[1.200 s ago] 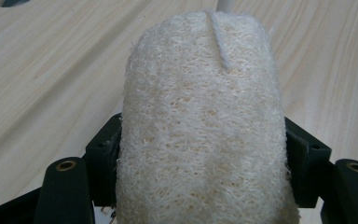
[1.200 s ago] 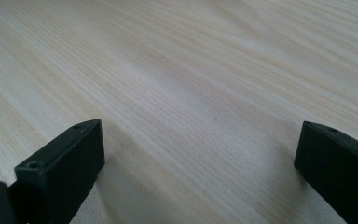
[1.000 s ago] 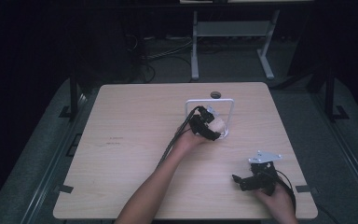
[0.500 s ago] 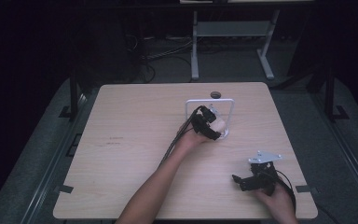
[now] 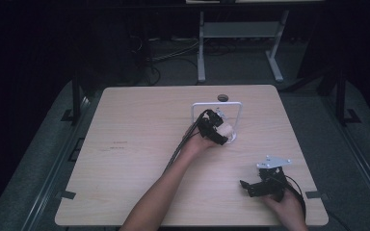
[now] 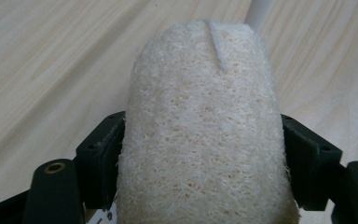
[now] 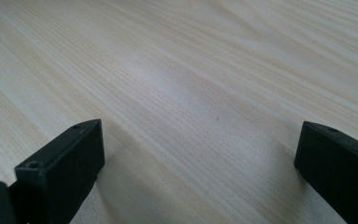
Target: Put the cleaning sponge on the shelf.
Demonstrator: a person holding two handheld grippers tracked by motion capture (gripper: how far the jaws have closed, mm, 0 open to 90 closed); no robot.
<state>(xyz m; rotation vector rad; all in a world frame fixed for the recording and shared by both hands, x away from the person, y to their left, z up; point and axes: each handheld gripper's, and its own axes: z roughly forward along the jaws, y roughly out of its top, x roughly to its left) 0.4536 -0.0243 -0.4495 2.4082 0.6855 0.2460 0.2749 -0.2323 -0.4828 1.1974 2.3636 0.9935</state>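
A cream loofah sponge (image 6: 200,126) is clamped between the two black jaws of my left gripper (image 6: 203,158), which is shut on it. In the high view that left gripper (image 5: 220,129) holds the pale loofah sponge (image 5: 226,130) at the foot of a white wire frame (image 5: 217,104) near the table's middle. A white post of the frame (image 6: 259,11) rises just beyond the sponge. My right gripper (image 5: 248,187) rests low near the front right of the table, and the right gripper (image 7: 198,154) stands open over bare wood with nothing between its jaws.
The light wooden table (image 5: 139,144) has a small dark round cap (image 5: 222,98) at its far edge. A metal stand (image 5: 241,33) and cables lie on the dark floor behind. Wide room lies on the table's left half.
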